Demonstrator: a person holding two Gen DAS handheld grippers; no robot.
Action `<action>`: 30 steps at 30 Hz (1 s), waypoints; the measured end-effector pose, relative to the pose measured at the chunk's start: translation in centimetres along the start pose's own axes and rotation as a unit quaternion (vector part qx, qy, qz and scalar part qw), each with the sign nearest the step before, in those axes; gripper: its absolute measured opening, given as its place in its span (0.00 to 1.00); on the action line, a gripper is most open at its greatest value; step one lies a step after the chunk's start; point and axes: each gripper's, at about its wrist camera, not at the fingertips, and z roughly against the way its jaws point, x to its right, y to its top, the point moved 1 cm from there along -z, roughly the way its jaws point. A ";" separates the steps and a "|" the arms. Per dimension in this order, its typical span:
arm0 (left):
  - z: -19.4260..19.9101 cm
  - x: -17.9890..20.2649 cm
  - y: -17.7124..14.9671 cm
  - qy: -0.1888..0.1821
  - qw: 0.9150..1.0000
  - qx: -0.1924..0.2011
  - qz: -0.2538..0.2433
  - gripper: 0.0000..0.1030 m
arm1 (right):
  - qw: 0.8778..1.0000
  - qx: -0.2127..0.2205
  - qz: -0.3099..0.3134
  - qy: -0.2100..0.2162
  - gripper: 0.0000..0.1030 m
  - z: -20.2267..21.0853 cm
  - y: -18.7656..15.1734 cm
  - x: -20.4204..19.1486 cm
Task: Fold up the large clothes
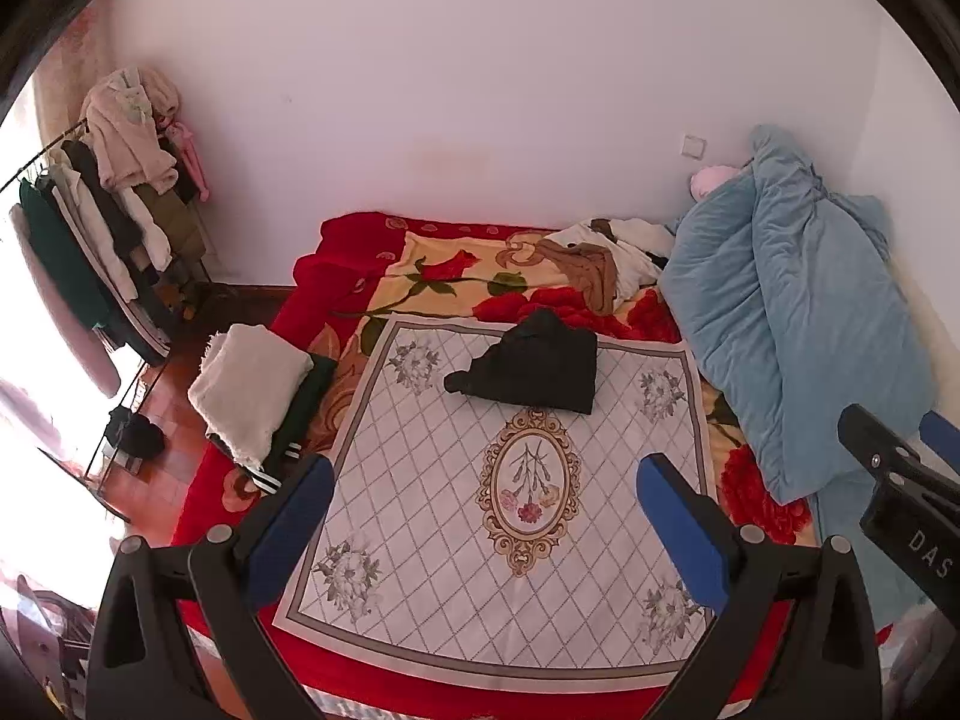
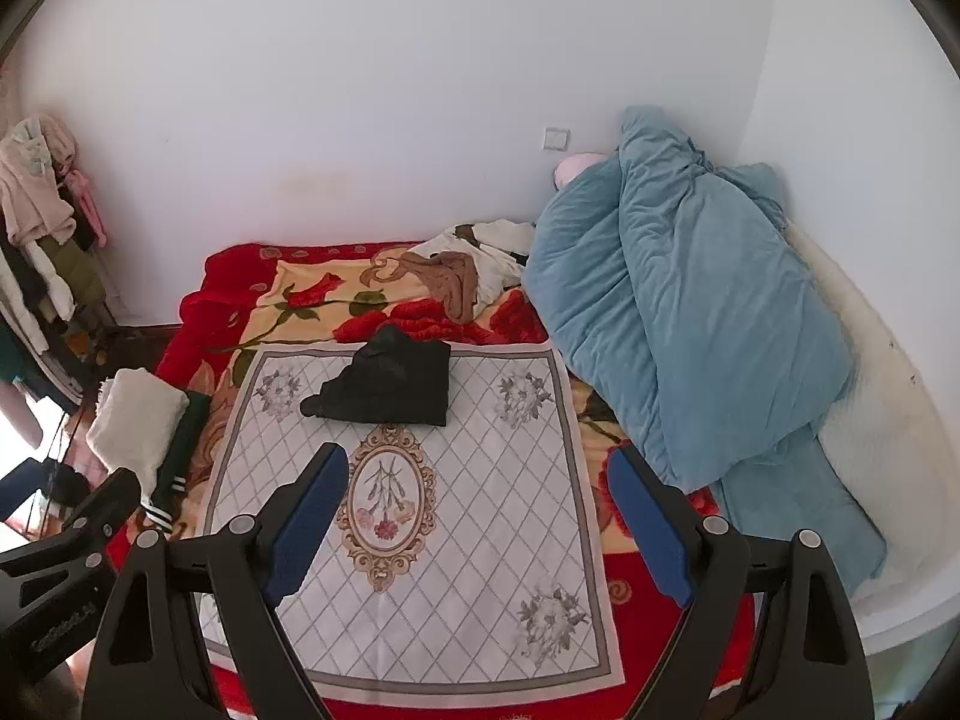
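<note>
- On the bed [image 1: 312, 282], over a red rose-print blanket [image 1: 444, 276], lies a white diamond-pattern cloth [image 1: 420, 480] with an oval flower medallion in its middle.
- At the far end of that cloth sits the folded black garment [image 1: 540, 369], a compact dark bundle with one narrow part sticking out to the left.
- At the bed's left edge a folded cream garment [image 1: 249, 390] is stacked on a dark green one with white stripes [image 1: 300, 420].
- Behind the black bundle, near the wall, a brown and white heap of clothes [image 1: 606, 261] lies loose.
- A blue quilt [image 1: 792, 312] is bunched along the right side of the bed.
- A clothes rack [image 1: 102, 222] hung with garments stands in the left corner.
- The left tool [image 1: 486, 516] hovers above the near part of the cloth, blue pads spread wide, holding nothing.
- The right tool [image 2: 480, 516] hangs alongside, likewise wide apart and empty.
</note>
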 end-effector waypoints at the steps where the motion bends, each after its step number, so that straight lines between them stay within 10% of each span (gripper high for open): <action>1: 0.1 -0.2 -0.1 -0.001 1.000 0.002 0.001 1.00 | 1.000 0.001 0.000 0.001 0.87 0.3 0.0 0.0; 30: 1.9 -0.5 0.0 0.000 1.000 0.030 -0.008 1.00 | 1.000 0.002 0.006 0.027 0.87 1.1 1.0 -0.4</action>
